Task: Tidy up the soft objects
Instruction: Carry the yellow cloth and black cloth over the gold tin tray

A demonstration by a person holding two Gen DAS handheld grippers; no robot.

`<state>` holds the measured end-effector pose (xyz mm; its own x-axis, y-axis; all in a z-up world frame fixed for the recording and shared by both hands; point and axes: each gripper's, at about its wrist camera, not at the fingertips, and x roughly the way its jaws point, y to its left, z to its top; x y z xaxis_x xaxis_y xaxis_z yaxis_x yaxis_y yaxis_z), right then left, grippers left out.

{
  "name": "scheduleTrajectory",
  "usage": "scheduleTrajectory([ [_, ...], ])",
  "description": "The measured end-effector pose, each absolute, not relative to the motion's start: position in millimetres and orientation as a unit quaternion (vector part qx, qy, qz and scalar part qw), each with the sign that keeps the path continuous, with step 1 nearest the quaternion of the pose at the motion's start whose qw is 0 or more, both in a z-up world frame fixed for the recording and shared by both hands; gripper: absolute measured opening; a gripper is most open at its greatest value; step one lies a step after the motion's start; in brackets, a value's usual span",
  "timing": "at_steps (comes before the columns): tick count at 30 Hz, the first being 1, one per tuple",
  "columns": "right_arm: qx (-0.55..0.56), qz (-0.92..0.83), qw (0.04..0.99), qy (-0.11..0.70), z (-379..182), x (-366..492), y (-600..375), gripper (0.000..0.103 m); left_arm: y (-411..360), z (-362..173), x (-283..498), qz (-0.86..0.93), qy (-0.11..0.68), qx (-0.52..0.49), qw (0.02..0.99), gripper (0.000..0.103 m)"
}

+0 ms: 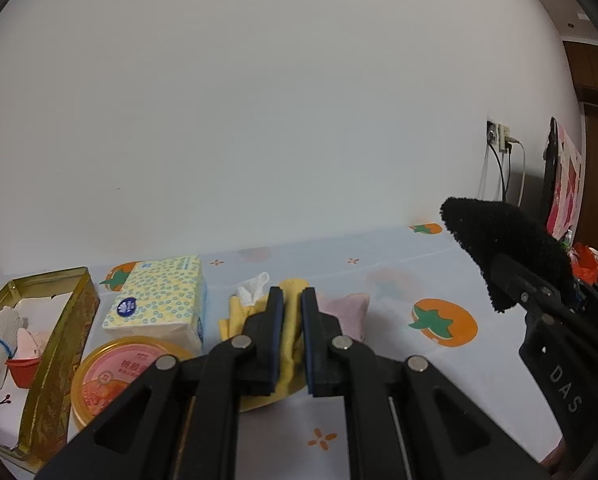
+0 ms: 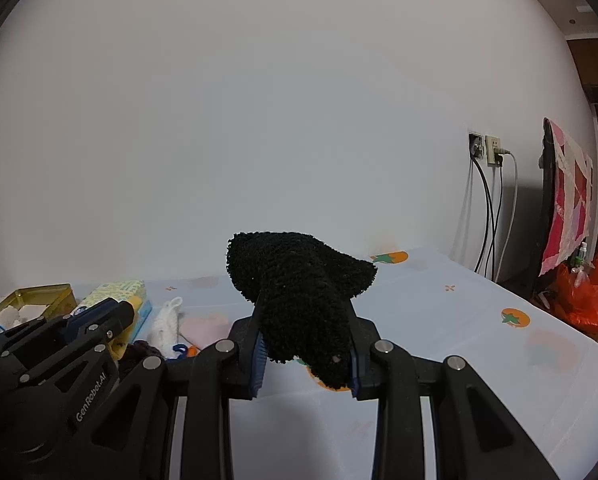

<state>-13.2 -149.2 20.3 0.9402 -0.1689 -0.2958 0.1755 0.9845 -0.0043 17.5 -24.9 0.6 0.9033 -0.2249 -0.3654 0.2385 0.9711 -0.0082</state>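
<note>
Above the pale tablecloth with orange fruit prints [image 2: 439, 320], the right gripper [image 2: 305, 360] is holding a fuzzy black soft cloth [image 2: 299, 280] up in the air. Its jaws are squeezing the cloth from both sides, and the fluffy top is sticking out past the tips.

The left gripper [image 1: 293, 320] is pressed shut with nothing in it. Behind its tips a folded yellow cloth [image 1: 289, 344] is lying on the table, with a small pink pillow-like thing [image 1: 345, 306] just beside it.

To do this step well, I think the right hand should keep squeezing gently and carry the black cloth level toward the other soft things. Letting go too early would drop it in the wrong spot.

Far to the left, a gold metal tin with no lid [image 1: 65, 340] is sitting near the table edge. Inside it are white fluffy things, something pink and a little red cup. A flowery tissue pack [image 1: 159, 300] and a round orange-lidded tub [image 1: 111, 376] are standing next to the tin.
</note>
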Motion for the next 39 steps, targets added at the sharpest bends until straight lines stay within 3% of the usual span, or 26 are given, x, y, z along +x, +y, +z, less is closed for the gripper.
scheduleTrajectory([
  [39,-0.03,-0.078,0.984,0.158,29.9,-11.5,-40.4,0.034,80.1,17.1,-4.1,-0.105,0.142,-0.017,0.984,0.007],
])
